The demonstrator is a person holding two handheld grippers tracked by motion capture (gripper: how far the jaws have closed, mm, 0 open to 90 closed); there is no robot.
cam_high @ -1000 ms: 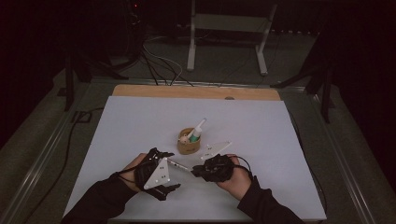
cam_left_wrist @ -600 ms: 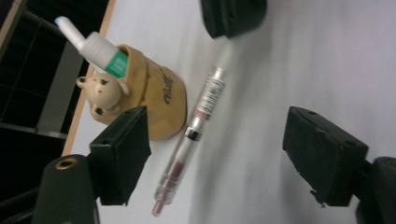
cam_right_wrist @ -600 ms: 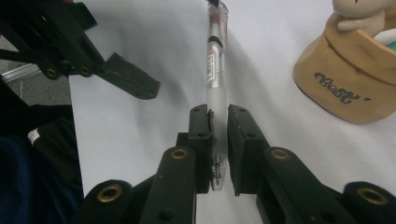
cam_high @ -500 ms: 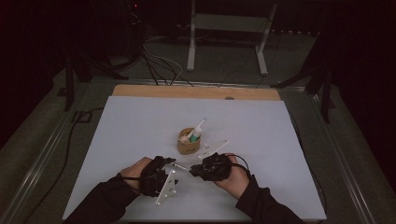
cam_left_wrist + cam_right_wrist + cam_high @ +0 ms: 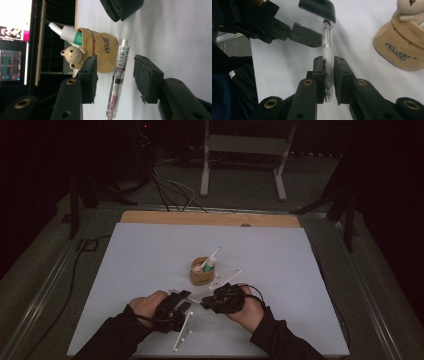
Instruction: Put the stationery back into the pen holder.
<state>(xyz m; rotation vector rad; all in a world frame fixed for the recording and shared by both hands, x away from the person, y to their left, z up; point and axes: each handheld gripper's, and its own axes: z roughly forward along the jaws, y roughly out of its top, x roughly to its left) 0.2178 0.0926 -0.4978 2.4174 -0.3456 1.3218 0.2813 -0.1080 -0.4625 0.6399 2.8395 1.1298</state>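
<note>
Gripping the frosted cap end of a clear pen (image 5: 327, 37), the right gripper (image 5: 329, 65) holds it level just above the white tabletop (image 5: 310, 270). The left gripper (image 5: 115, 77) straddles the pen's barrel, its jaws having just been closing, pads not yet touching. A tan bear-shaped holder (image 5: 201, 274) stands nearby.
</note>
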